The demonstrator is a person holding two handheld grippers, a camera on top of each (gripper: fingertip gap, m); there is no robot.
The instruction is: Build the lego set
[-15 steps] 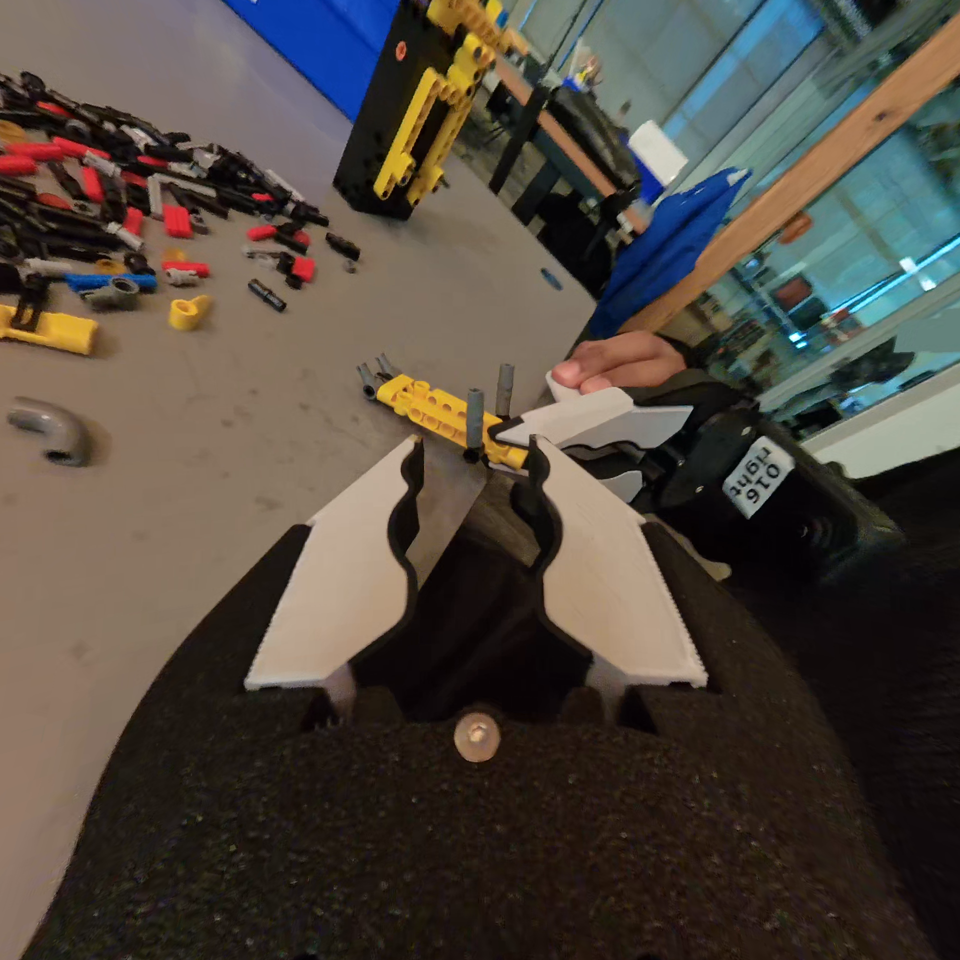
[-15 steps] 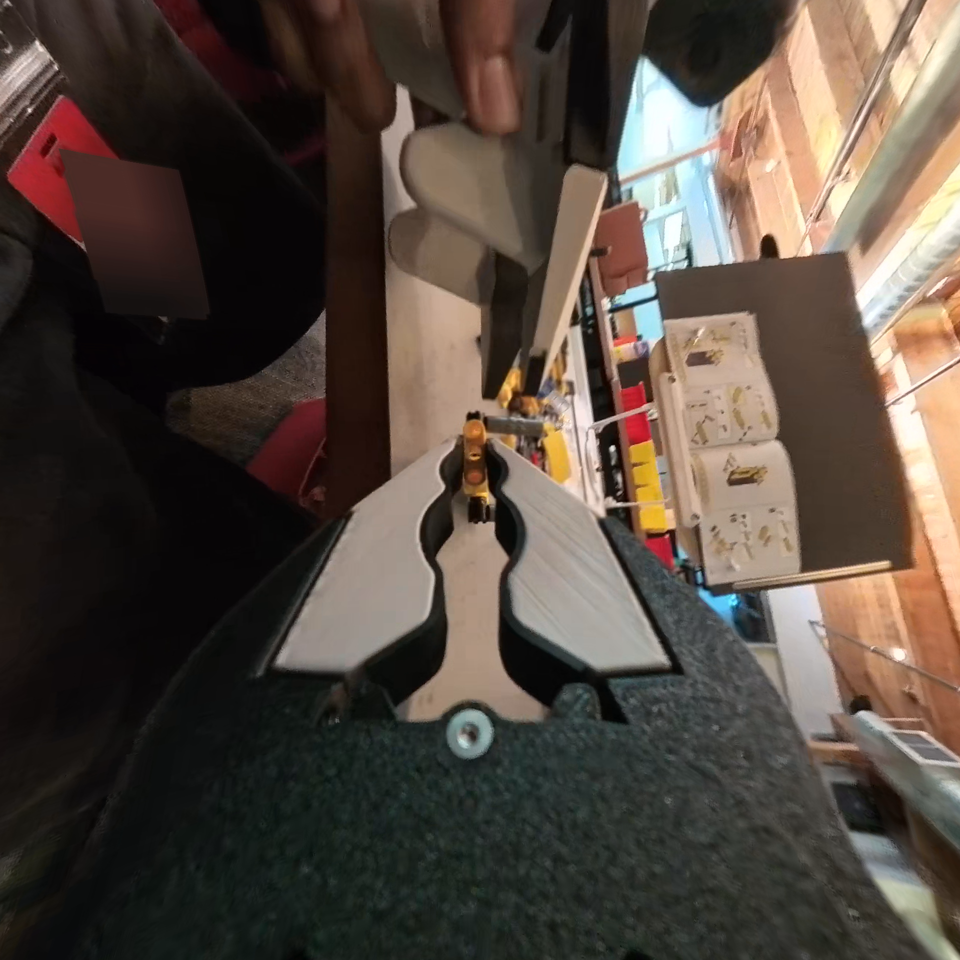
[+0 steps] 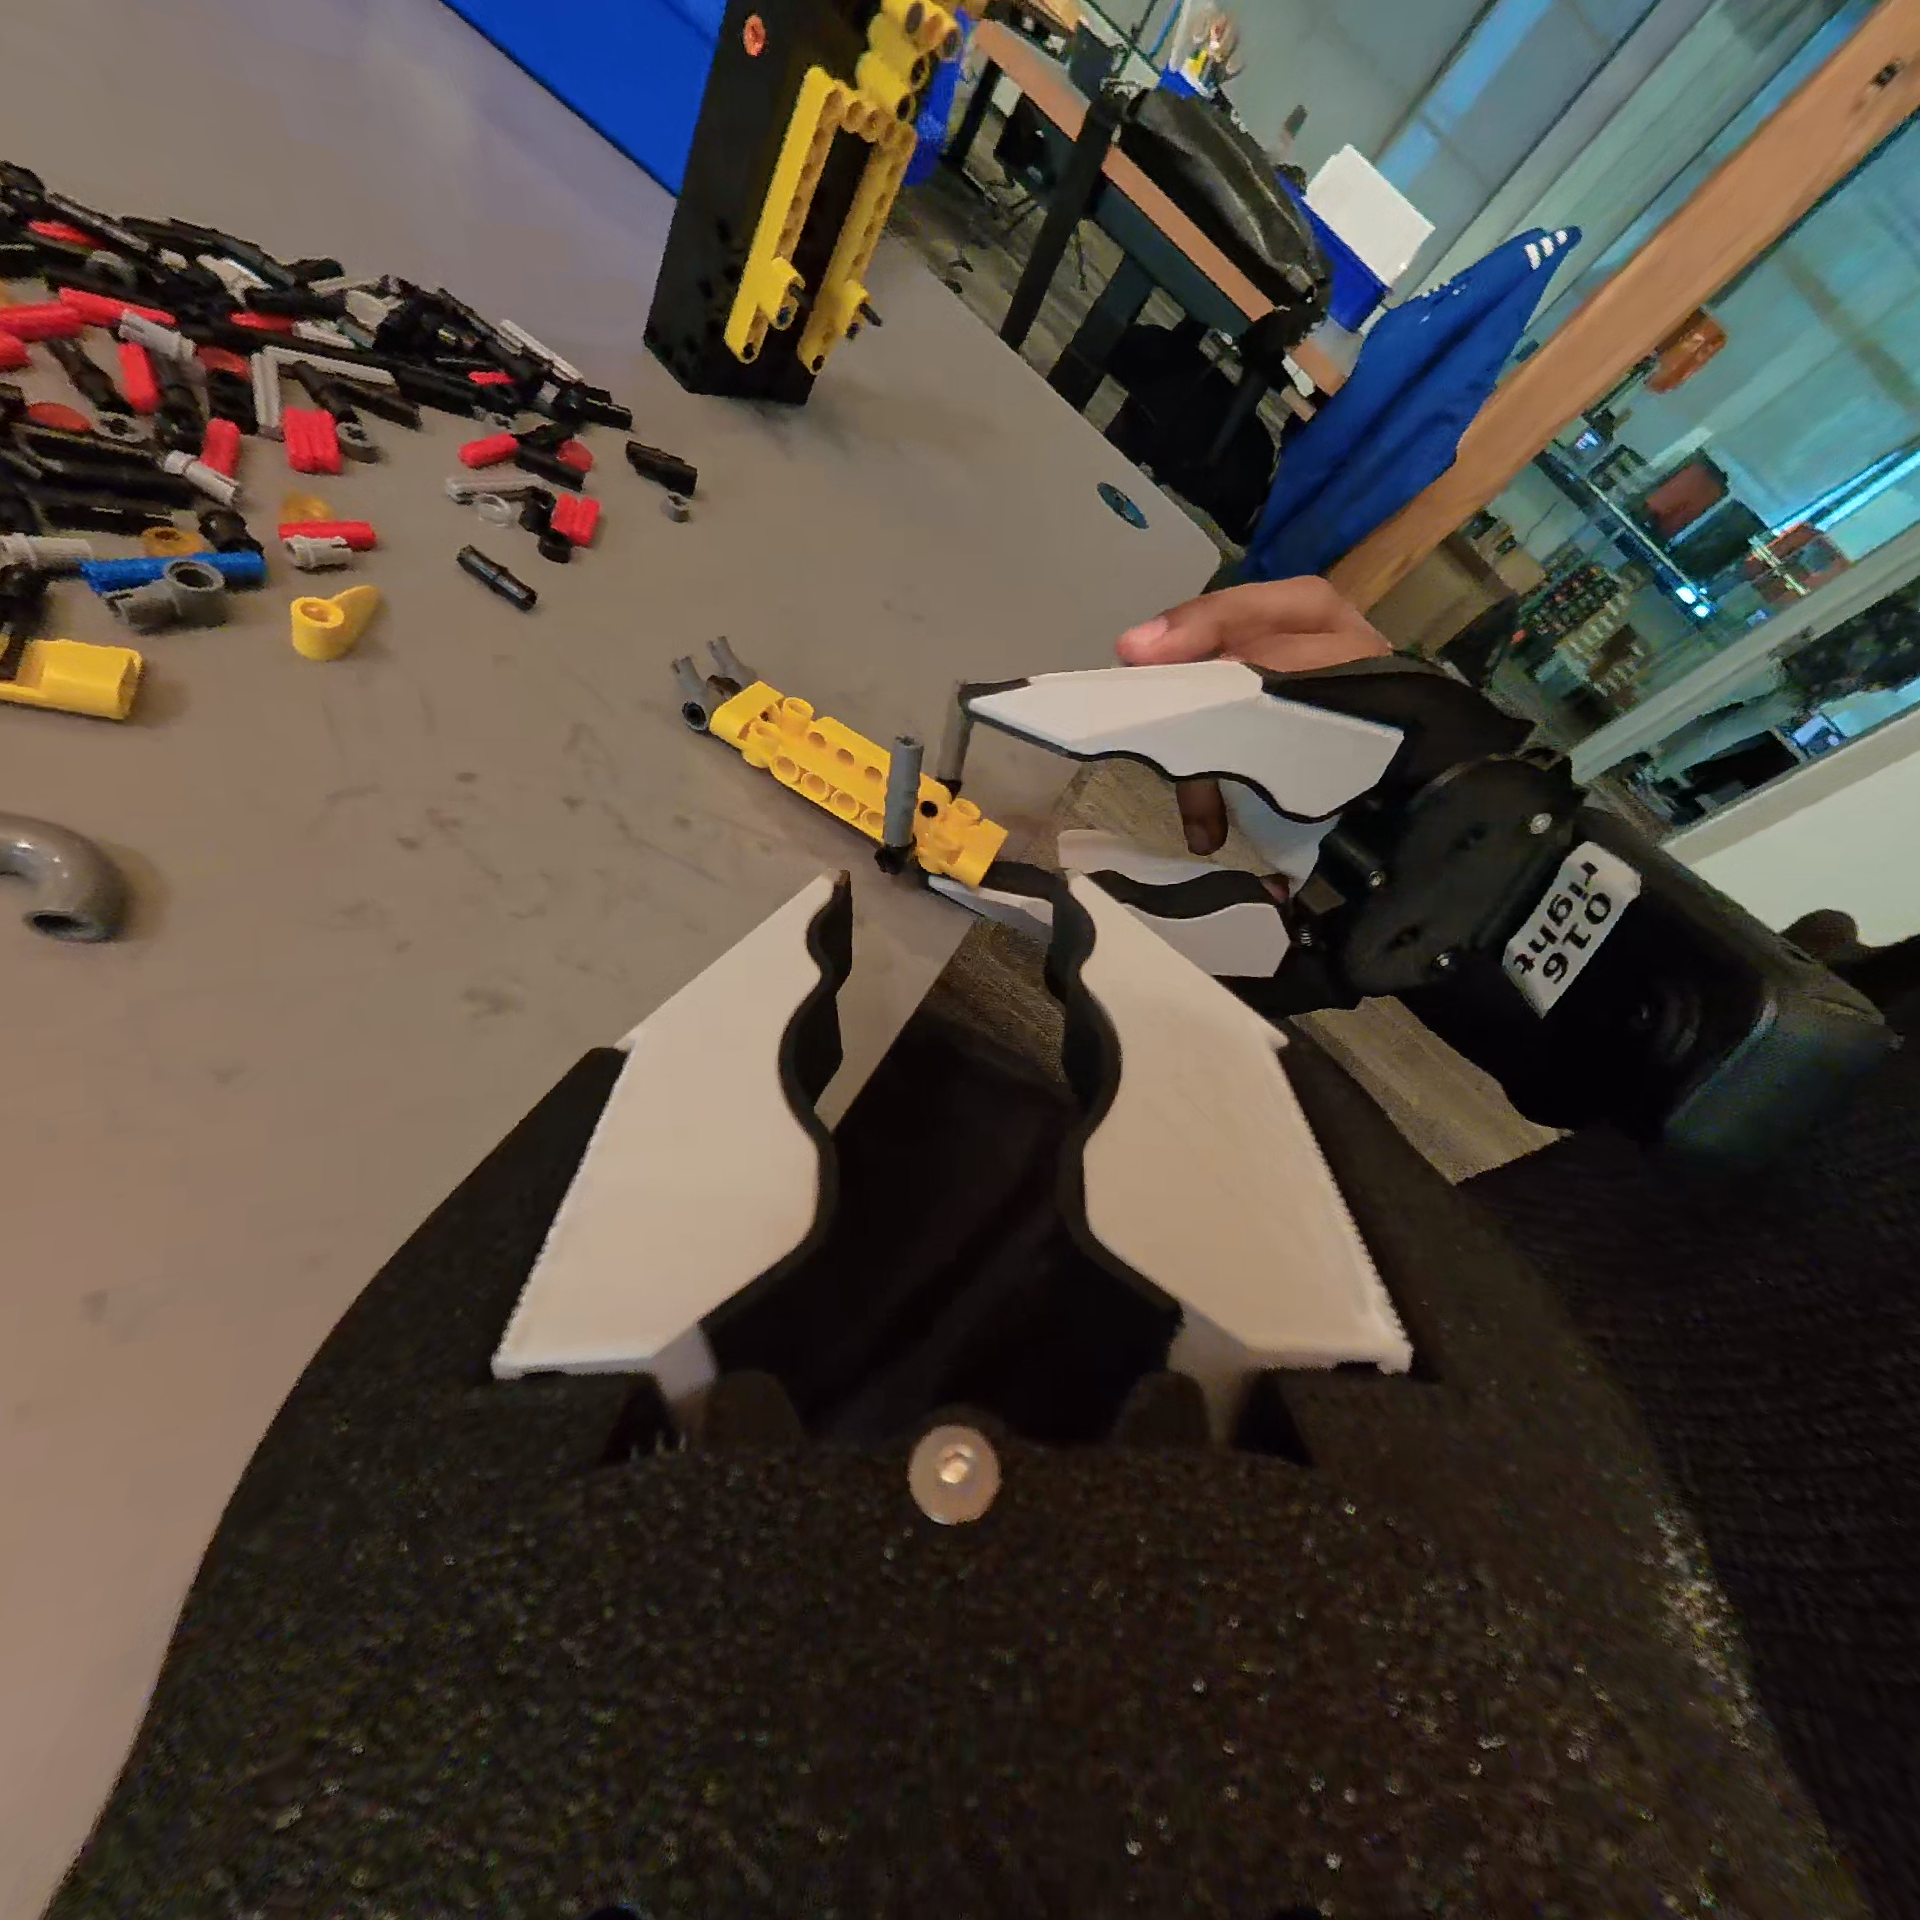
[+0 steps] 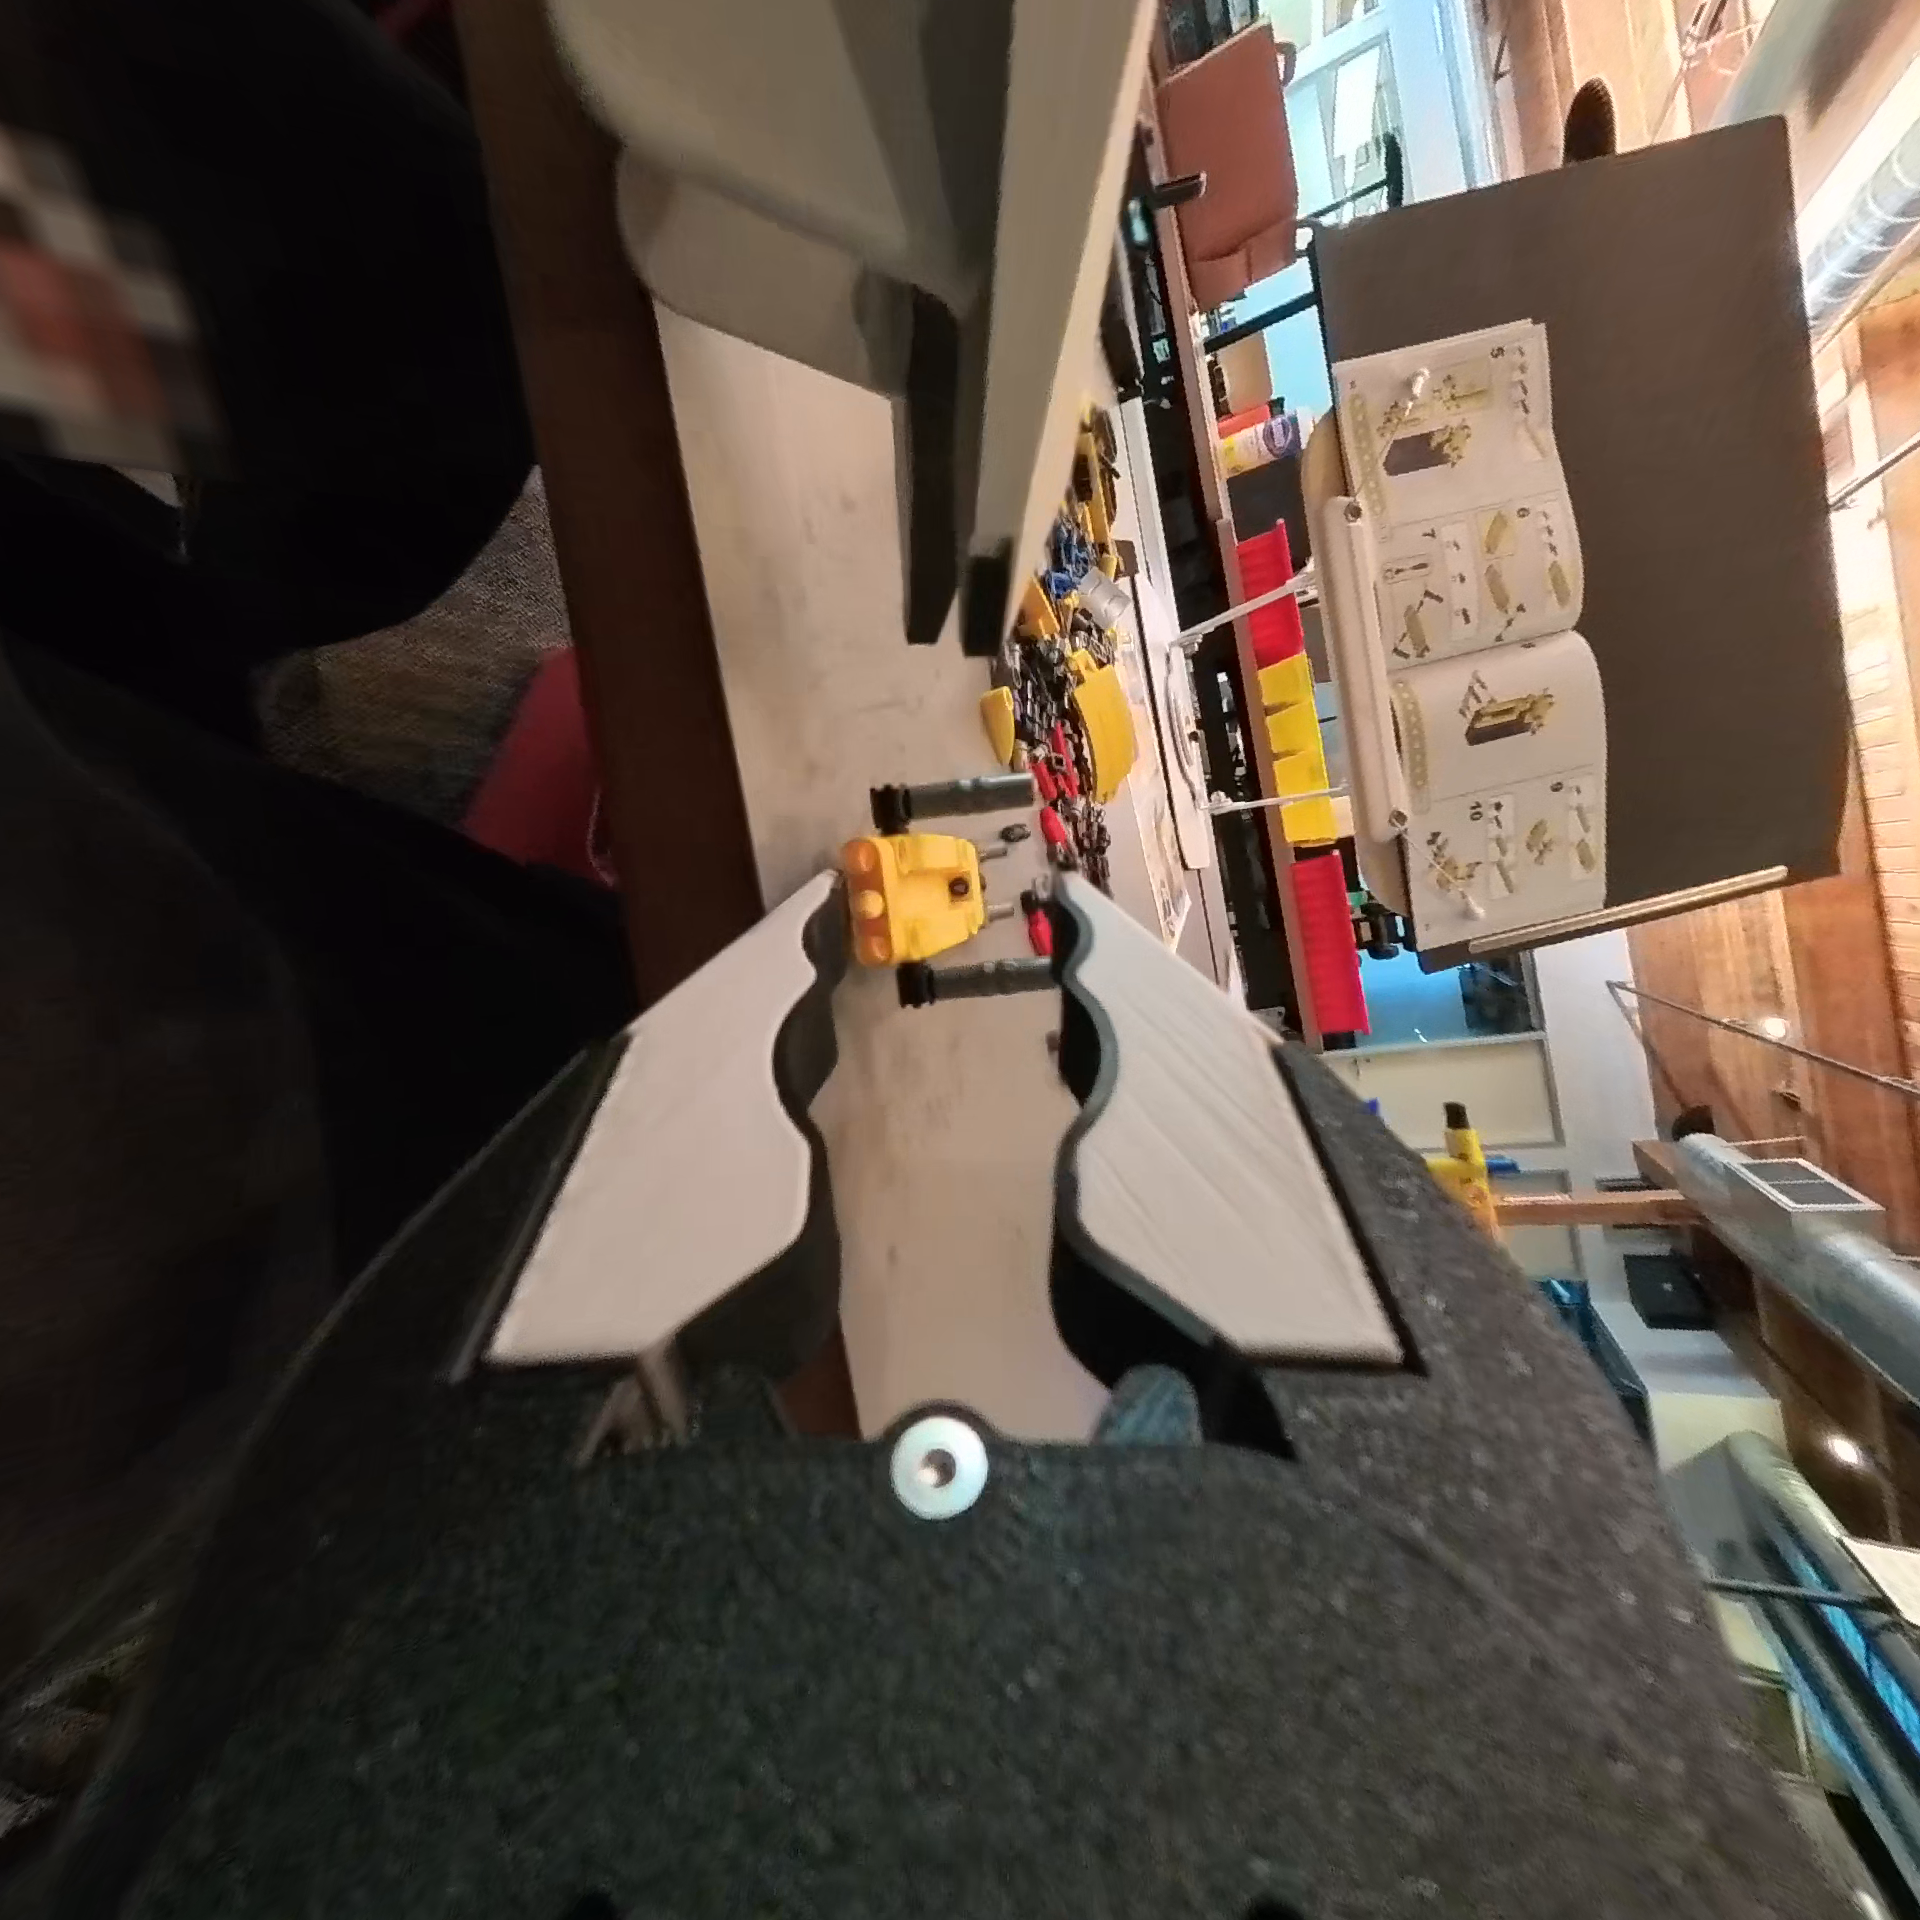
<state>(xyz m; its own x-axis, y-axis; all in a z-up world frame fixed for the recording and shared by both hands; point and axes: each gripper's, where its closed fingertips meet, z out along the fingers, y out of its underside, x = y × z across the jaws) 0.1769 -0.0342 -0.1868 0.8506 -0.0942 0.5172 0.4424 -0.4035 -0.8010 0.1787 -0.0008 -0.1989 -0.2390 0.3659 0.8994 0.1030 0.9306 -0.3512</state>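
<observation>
Lying flat at the grey table [image 3: 520, 935] edge, the yellow holed plastic beam with upright grey pins [image 3: 847, 774] sits unheld: left hand-held gripper [image 3: 951, 894] and right hand-held gripper [image 4: 940, 899] both gape, bracketing it for reach.

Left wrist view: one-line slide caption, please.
Both grippers open beside a yellow studded plastic beam with grey pins, lying at the grey table's edge.

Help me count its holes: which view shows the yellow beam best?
The left wrist view: the yellow beam lies lengthwise with its holes visible. The right wrist view shows only its end, between the open right gripper fingertips.
</observation>
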